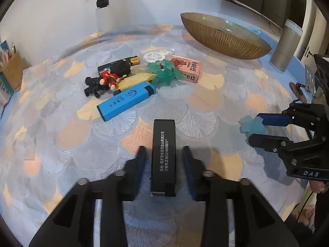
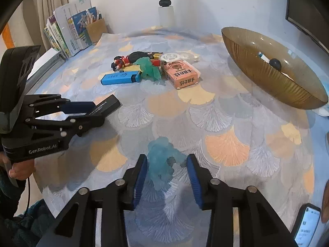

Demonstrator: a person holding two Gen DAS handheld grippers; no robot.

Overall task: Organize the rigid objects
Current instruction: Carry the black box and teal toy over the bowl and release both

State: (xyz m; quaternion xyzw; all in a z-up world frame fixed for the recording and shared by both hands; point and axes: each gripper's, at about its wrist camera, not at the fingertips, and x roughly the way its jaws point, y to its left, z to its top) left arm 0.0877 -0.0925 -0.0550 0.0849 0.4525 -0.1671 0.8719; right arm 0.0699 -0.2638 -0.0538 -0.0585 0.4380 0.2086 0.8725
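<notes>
My left gripper (image 1: 163, 154) is open around a long black box (image 1: 163, 154) lying on the table; its fingers stand apart from the box's sides. It also shows in the right wrist view (image 2: 98, 111). My right gripper (image 2: 167, 164) is open around a translucent blue figure (image 2: 162, 162), also seen in the left wrist view (image 1: 251, 126). A pile farther back holds a blue box (image 1: 125, 100), a green figure (image 1: 164, 73), a pink box (image 1: 189, 69) and a red-and-black doll (image 1: 109, 78).
A brown ribbed glass bowl (image 2: 273, 78) stands at the back right with a dark ball and a small item inside. Books and a pen holder (image 2: 72, 30) stand at the back left. A phone (image 2: 308, 224) lies at the right front edge. A grey cylinder (image 1: 285, 45) stands behind the bowl.
</notes>
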